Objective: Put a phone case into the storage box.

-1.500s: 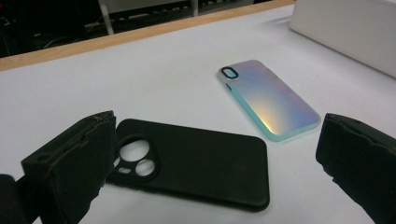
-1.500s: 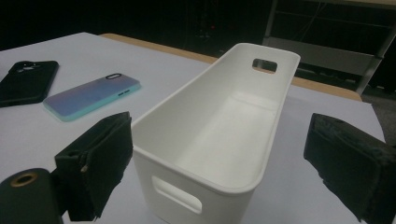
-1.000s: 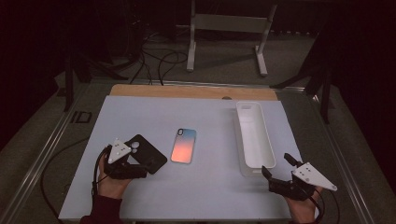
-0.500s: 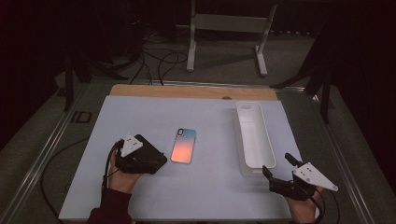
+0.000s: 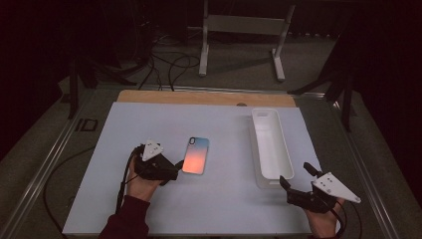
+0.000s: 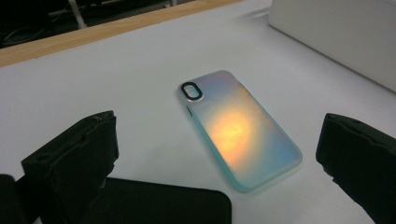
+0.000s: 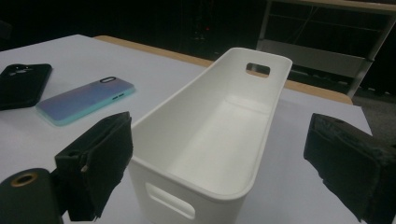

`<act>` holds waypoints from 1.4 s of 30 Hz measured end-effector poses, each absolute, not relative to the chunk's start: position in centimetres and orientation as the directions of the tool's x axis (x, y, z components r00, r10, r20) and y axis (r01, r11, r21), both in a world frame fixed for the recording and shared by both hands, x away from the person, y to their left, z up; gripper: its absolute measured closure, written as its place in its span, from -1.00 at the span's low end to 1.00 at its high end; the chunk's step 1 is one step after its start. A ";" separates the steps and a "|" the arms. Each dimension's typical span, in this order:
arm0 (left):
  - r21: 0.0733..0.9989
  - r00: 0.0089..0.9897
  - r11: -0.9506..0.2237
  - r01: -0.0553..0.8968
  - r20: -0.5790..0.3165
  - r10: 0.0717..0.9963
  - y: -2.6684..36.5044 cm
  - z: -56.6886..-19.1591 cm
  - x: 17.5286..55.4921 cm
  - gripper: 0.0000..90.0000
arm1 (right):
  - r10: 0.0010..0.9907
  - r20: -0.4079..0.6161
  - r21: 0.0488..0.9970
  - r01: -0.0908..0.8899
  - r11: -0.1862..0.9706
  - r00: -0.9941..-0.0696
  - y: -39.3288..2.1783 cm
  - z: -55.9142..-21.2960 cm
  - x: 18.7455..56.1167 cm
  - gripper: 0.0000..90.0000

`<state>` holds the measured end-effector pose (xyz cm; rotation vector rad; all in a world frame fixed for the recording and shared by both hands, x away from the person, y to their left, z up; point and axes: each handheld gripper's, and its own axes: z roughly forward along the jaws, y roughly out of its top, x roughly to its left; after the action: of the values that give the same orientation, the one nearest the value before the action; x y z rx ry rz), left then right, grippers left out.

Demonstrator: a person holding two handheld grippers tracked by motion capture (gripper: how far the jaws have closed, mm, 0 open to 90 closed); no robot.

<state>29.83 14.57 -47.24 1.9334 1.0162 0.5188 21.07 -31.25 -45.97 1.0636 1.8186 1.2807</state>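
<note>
We find the left gripper (image 6: pixel 219 154) spread wide, the phone case (image 6: pixel 239 130) lying flat just ahead between its jaws. We advise closing squarely across the case's long edges.

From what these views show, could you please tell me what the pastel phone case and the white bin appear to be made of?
The pastel phone case looks like frosted, semi-translucent soft plastic or silicone: matte iridescent back, pale teal rim, diffuse orange glow. The white bin looks like rigid moulded plastic, smooth and slightly glossy, with rounded corners and cut-out handle slots. Neither can be confirmed by sight alone.
</note>
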 end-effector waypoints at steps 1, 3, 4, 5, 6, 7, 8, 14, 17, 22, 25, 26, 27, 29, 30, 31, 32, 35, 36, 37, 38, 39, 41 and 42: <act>0.843 0.580 -0.291 0.453 -0.030 0.814 14.6 -47.2 29.8 -1.00 | 0.892 -0.062 0.952 0.242 0.188 -0.449 -31.2 -46.0 21.1 -0.82; 0.840 0.587 -0.304 0.450 -0.021 0.809 14.1 -47.3 30.1 -1.00 | 0.891 -0.065 0.952 0.240 0.190 -0.449 -31.2 -45.9 21.1 -0.82; 0.840 0.587 -0.304 0.450 -0.021 0.809 14.1 -47.3 30.1 -1.00 | 0.891 -0.065 0.952 0.240 0.190 -0.449 -31.2 -45.9 21.1 -0.82; 0.839 0.586 -0.306 0.450 -0.020 0.810 13.9 -47.3 30.1 -1.00 | 0.892 -0.064 0.952 0.240 0.189 -0.447 -31.2 -45.9 21.1 -0.82; 0.839 0.588 -0.309 0.449 -0.017 0.808 13.7 -47.3 30.2 -1.00 | 0.892 -0.064 0.952 0.240 0.188 -0.447 -31.2 -45.9 21.1 -0.82; 0.839 0.588 -0.309 0.449 -0.017 0.808 13.7 -47.3 30.2 -1.00 | 0.892 -0.064 0.952 0.240 0.188 -0.447 -31.2 -45.9 21.1 -0.82; 0.837 0.589 -0.311 0.450 -0.017 0.808 13.4 -47.3 30.4 -1.00 | 0.892 -0.064 0.953 0.239 0.188 -0.447 -31.2 -45.9 21.1 -0.82; 0.831 0.588 -0.316 0.458 -0.016 0.809 12.7 -47.5 30.9 -1.00 | 0.893 -0.064 0.952 0.240 0.188 -0.446 -31.2 -45.9 21.1 -0.82; 0.826 0.586 -0.324 0.461 -0.010 0.810 12.1 -47.7 31.2 -1.00 | 0.893 -0.062 0.953 0.238 0.185 -0.445 -31.3 -45.9 21.1 -0.82; 0.818 0.574 -0.324 0.475 -0.010 0.819 11.5 -47.9 31.6 -1.00 | 0.893 -0.063 0.953 0.238 0.186 -0.445 -31.2 -45.9 21.1 -0.83; 0.813 0.570 -0.328 0.482 -0.006 0.822 11.2 -48.0 31.9 -1.00 | 0.893 -0.063 0.953 0.238 0.185 -0.445 -31.2 -45.9 21.2 -0.82; 0.813 0.568 -0.326 0.483 -0.008 0.823 11.0 -48.1 32.0 -1.00 | 0.893 -0.063 0.953 0.238 0.185 -0.445 -31.2 -45.9 21.2 -0.82; 0.809 0.569 -0.329 0.487 -0.008 0.822 10.9 -48.1 32.1 -1.00 | 0.894 -0.062 0.954 0.238 0.185 -0.444 -31.2 -45.9 21.2 -0.82; 0.806 0.565 -0.333 0.489 -0.001 0.825 10.6 -48.1 32.1 -1.00 | 0.894 -0.063 0.954 0.237 0.185 -0.444 -31.2 -45.9 21.2 -0.82; 0.805 0.564 -0.334 0.491 -0.001 0.826 10.5 -48.2 32.2 -1.00 | 0.894 -0.063 0.954 0.237 0.185 -0.444 -31.2 -45.9 21.2 -0.83; 0.804 0.563 -0.335 0.492 0.000 0.826 10.3 -48.2 32.3 -1.00 | 0.894 -0.062 0.954 0.238 0.185 -0.443 -31.2 -45.9 21.2 -0.83; 0.802 0.562 -0.337 0.493 0.002 0.827 10.2 -48.3 32.3 -1.00 | 0.895 -0.062 0.954 0.238 0.184 -0.442 -31.2 -45.9 21.2 -0.83; 0.798 0.563 -0.341 0.496 0.003 0.826 9.8 -48.5 32.5 -1.00 | 0.895 -0.061 0.954 0.239 0.183 -0.442 -31.2 -45.9 21.2 -0.83; 0.795 0.564 -0.345 0.498 0.005 0.825 9.7 -48.5 32.6 -1.00 | 0.895 -0.061 0.954 0.239 0.183 -0.442 -31.2 -45.9 21.2 -0.82; 0.793 0.561 -0.346 0.501 0.006 0.828 9.6 -48.6 32.6 -1.00 | 0.895 -0.063 0.954 0.238 0.184 -0.443 -31.2 -45.9 21.2 -0.83; 0.793 0.558 -0.345 0.503 0.006 0.830 9.5 -48.7 32.7 -1.00 | 0.895 -0.063 0.954 0.238 0.184 -0.442 -31.2 -45.9 21.3 -0.82; 0.790 0.558 -0.344 0.507 0.003 0.830 9.4 -48.8 32.8 -1.00 | 0.895 -0.062 0.954 0.238 0.183 -0.441 -31.2 -45.9 21.3 -0.83; 0.786 0.557 -0.347 0.512 0.004 0.831 9.2 -49.0 32.9 -1.00 | 0.895 -0.059 0.954 0.238 0.180 -0.442 -31.2 -45.9 21.3 -0.83; 0.785 0.557 -0.349 0.513 0.005 0.831 9.1 -49.1 32.9 -1.00 | 0.895 -0.059 0.954 0.238 0.180 -0.441 -31.2 -45.9 21.3 -0.82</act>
<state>32.94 9.08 -49.12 2.0258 1.0774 0.5284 21.28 -31.20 -45.90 1.0693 1.8061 1.2844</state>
